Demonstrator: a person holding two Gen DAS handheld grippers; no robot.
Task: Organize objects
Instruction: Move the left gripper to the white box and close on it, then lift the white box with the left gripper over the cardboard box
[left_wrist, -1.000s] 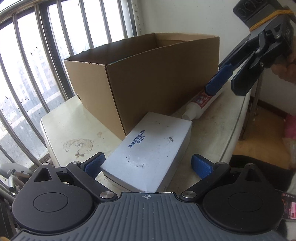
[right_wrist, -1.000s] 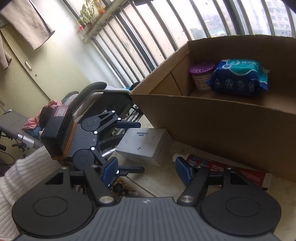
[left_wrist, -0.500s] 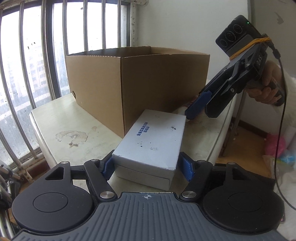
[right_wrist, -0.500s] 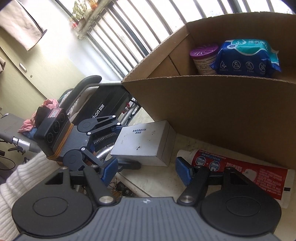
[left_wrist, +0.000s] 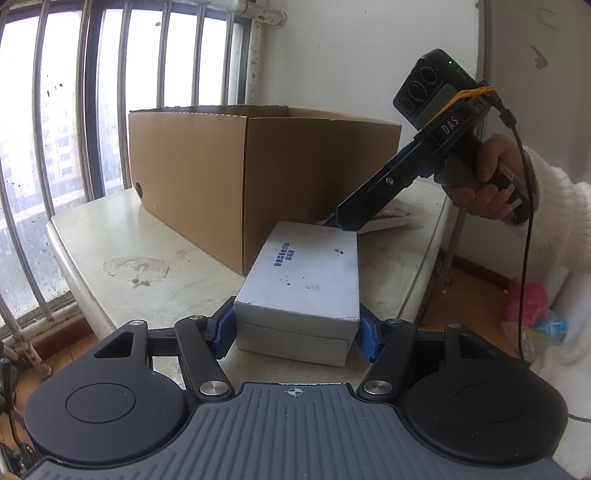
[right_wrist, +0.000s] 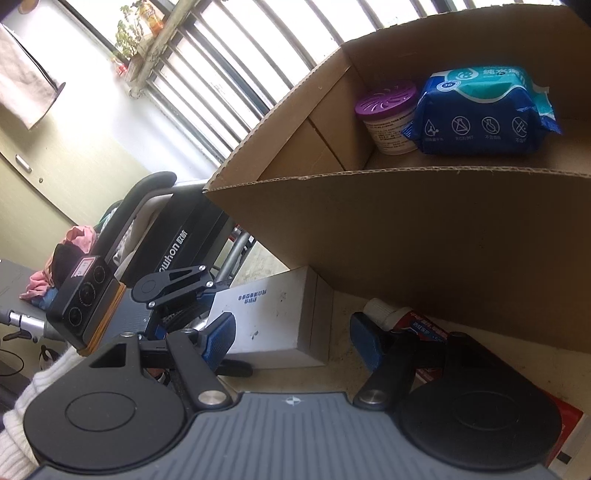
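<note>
Since the earlier frame, the left claw (left_wrist: 297, 334) has narrowed and is closing around the white box (left_wrist: 308, 273), low centre on the bench (left_wrist: 110, 236). Right claw (right_wrist: 291, 338) hangs apart beside the toothpaste tube (right_wrist: 413, 319). Next: lift into the cardboard box (left_wrist: 258, 166).

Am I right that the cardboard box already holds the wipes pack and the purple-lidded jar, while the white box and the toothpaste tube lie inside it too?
Not quite. The white box and the toothpaste tube lie on the table, outside the cardboard box. The right wrist view shows only the wipes pack and purple-lidded jar inside.
</note>
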